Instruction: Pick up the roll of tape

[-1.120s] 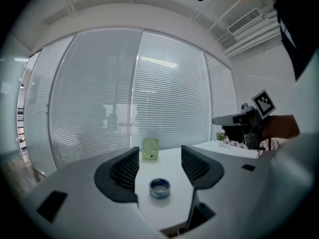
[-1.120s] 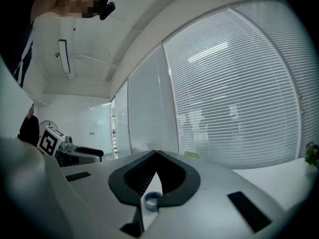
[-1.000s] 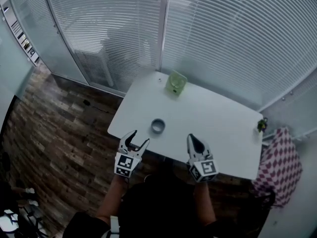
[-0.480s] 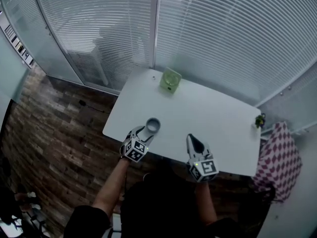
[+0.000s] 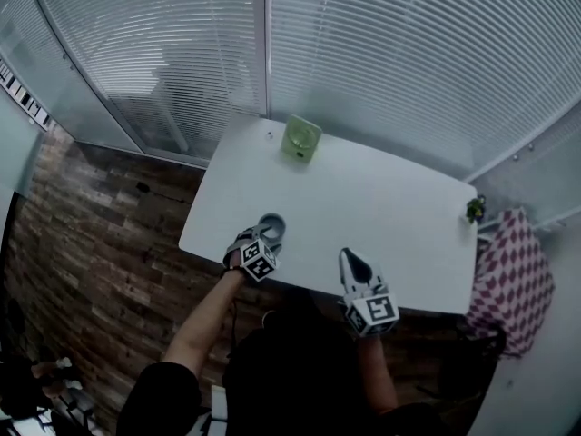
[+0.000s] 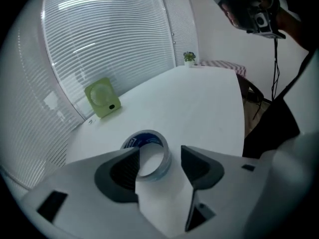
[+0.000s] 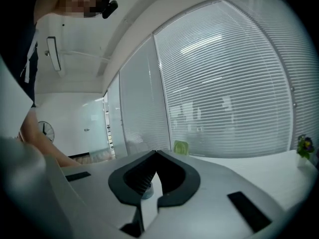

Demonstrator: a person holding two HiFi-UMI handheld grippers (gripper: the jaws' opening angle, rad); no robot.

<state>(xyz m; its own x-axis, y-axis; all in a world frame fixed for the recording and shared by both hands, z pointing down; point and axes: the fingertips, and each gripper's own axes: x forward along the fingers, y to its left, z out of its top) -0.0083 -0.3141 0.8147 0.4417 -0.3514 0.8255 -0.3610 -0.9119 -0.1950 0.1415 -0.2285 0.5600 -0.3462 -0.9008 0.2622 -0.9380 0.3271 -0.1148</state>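
Two jaws of the left gripper [image 6: 160, 157] stand wide apart, with the roll of tape [image 6: 148, 141] lying flat on the white table [image 5: 381, 209] between their tips, not clamped. The right gripper [image 7: 155, 156] has its jaws together, holding nothing.

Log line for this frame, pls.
phase: pre-grasp | left gripper: open, jaws at roll of tape, not closed | roll of tape: flat on table | right gripper: shut, empty

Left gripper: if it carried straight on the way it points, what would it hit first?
Probably the roll of tape, lying flat on the white table; it sits right at the left gripper's open jaws.
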